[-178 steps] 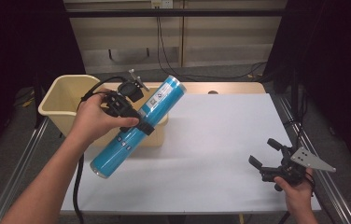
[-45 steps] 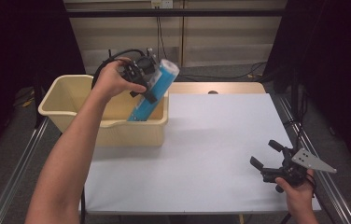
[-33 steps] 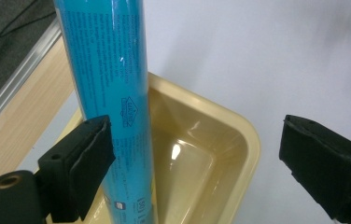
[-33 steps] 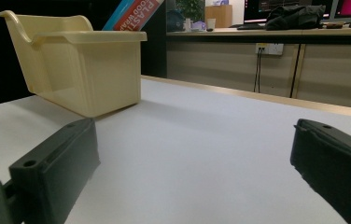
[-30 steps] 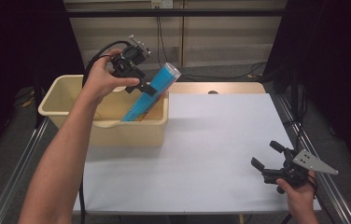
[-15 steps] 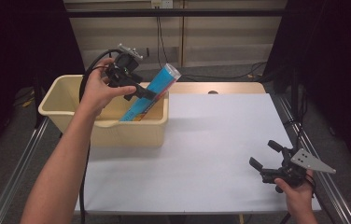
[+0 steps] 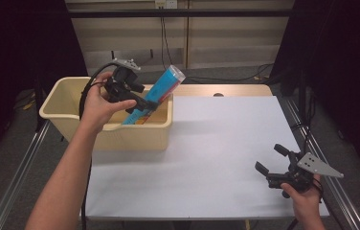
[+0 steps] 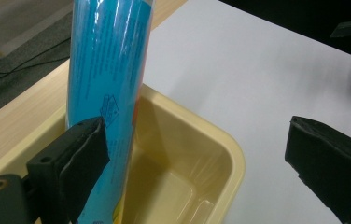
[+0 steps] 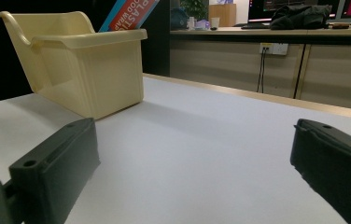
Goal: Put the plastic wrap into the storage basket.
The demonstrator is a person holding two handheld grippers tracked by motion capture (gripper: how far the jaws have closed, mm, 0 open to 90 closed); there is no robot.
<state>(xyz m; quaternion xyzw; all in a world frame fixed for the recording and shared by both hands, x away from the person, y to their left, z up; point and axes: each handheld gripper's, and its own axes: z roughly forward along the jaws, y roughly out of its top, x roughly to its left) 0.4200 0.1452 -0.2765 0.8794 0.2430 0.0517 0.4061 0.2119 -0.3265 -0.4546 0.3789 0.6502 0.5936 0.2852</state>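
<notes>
Gaping wide, the left gripper has one of its fingers beside the blue tube, grasping nothing. That tube leans in the yellow bin at the desk's far left, long axis slanting up and right. The right gripper, also spread empty, sits well apart, near right.

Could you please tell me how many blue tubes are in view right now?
1. The blue tube leans in the yellow bin, beside the open left tongs. The bin floor is partly hidden, so another could be there.
</notes>
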